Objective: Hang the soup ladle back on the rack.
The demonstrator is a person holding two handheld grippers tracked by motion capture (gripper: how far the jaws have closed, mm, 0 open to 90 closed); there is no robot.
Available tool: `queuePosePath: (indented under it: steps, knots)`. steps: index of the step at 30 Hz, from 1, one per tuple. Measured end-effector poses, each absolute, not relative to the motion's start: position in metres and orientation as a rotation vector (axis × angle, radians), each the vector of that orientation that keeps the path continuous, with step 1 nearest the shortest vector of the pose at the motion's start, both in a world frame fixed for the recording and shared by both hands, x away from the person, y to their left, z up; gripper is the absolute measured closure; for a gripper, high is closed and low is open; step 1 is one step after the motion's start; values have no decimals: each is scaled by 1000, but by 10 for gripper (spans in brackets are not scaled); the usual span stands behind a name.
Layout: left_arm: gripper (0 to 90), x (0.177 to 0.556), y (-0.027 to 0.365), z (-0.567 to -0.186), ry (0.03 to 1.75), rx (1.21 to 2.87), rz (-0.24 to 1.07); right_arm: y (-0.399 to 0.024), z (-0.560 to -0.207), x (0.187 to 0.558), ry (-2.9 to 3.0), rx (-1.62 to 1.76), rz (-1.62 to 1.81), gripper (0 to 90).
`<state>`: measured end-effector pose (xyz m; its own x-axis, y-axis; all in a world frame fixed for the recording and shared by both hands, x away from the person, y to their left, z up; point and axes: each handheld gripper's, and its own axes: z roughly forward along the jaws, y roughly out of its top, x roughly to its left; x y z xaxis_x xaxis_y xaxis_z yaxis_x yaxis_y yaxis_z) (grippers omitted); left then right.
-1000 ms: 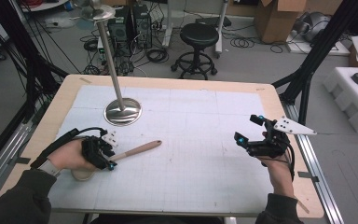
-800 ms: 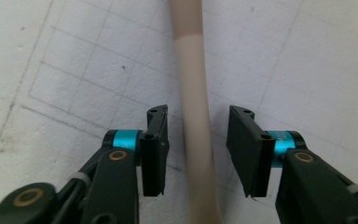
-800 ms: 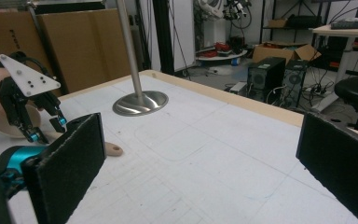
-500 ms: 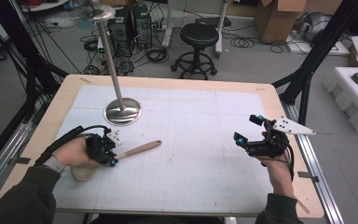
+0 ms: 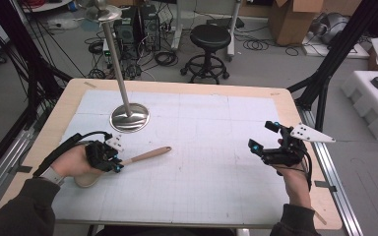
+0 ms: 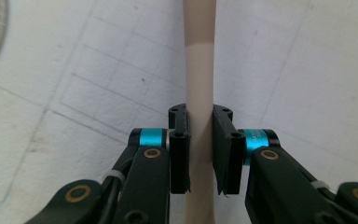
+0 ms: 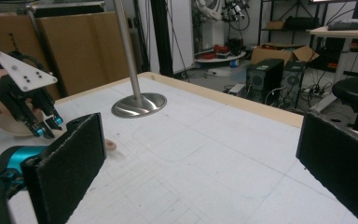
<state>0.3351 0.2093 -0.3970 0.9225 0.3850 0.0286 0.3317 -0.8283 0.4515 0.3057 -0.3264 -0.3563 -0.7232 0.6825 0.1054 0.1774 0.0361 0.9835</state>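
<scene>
Two tongs over the white gridded mat (image 5: 202, 162): left tongs (image 6: 200, 149) pinching the wooden spoon (image 5: 145, 156); right tongs (image 5: 266, 137) spread.

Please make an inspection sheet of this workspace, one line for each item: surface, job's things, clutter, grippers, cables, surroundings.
Surface: white gridded mat on a wooden table.
Job's things: wooden spoon lying flat; metal stand upright on its round base.
Clutter: nothing seen.
Grippers: left gripper shut on the wooden spoon's handle; right gripper open, above the mat, holding nothing.
Cables: a black cable trails from the left gripper; cables on the floor.
Surroundings: black stool, cardboard boxes, computer towers.
</scene>
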Motion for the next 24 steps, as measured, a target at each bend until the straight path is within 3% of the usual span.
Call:
queuePosePath:
  steps: [13,24]
  knots:
    - [778,317,234,-371,615,2264,262,-323,-357,307,1941,867,1719,4]
    - [779,307,238,-366,645,2028,263,-324,-357,306,1941,874,1716,4]
